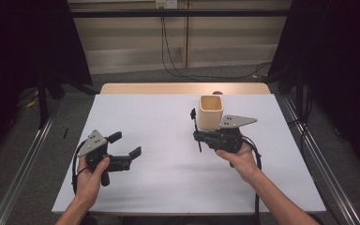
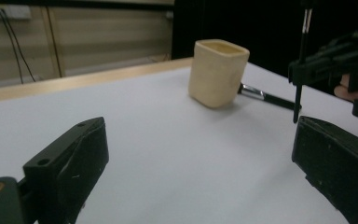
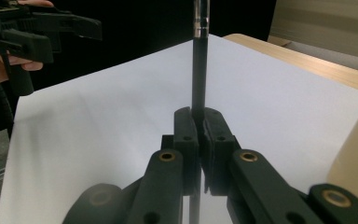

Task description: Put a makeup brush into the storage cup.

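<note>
Brush: a thin black brush with a silver ferrule, held upright above the desk, just left of the holder from the person's side.
Right gripper: the right gripper has its jaws pinched shut on the brush's shaft, low on the handle.
Step in hand: it looks like the brush is meant for the holder; I'd lift it clear of the rim, keep it vertical, centre it over the mouth, then lower it before letting go.
Holder: a cream, squarish holder with rounded corners and a matte wall, open on top, standing at the far middle.
Second brush: another dark-handled brush lies flat just behind the holder.
Left gripper: the left gripper hangs idle, jaws wide apart, holding nothing.
Desk: a smooth white desk with a pale wooden far edge.
</note>
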Tool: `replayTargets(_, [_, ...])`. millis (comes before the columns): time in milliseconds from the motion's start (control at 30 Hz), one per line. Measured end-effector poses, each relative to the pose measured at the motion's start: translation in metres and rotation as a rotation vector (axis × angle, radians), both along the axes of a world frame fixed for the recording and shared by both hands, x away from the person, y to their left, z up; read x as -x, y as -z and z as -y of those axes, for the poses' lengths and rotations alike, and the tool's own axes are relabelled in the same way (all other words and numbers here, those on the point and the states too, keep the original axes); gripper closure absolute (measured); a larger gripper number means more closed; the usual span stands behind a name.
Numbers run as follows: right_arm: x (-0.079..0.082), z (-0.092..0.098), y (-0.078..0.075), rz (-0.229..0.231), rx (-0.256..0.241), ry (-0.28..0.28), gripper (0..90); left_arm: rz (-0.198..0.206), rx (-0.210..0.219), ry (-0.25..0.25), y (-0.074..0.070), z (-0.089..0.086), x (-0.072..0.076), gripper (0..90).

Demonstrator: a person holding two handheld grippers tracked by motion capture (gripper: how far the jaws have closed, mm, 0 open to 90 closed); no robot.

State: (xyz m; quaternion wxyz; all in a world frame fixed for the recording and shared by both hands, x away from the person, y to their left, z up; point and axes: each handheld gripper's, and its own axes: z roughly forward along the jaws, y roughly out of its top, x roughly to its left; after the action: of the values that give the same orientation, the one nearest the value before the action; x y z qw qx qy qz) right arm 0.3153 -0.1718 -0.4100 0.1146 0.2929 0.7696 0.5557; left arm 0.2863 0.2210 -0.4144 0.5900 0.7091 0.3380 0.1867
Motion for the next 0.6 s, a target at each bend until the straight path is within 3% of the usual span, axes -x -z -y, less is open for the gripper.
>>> replayTargets(67, [-0.001, 0.002, -0.001, -0.001, -0.005, 0.011, 86.2, -0.011, -0.016, -0.044, 0.002, -0.004, 0.001, 4.2])
replayTargets(133, [-0.003, 0.004, -0.002, 0.004, -0.012, 0.030, 86.2, -0.028, -0.005, -0.039, 0.005, -0.007, 0.003, 4.1])
replayTargets(167, [-0.003, 0.006, -0.003, 0.008, -0.023, 0.038, 86.2, -0.022, -0.020, -0.046, 0.006, -0.009, 0.005, 4.2])
replayTargets(333, [-0.007, 0.014, -0.007, 0.021, -0.039, 0.069, 86.2, -0.062, 0.026, -0.066, 0.014, -0.019, 0.011, 5.3])
replayTargets(500, [-0.012, 0.022, -0.012, 0.036, -0.051, 0.096, 86.2, -0.045, -0.005, -0.101, 0.020, -0.024, 0.019, 4.3])
replayTargets(600, [-0.014, 0.024, -0.017, 0.047, -0.059, 0.105, 86.2, -0.032, 0.006, -0.099, 0.024, -0.028, 0.022, 3.4])
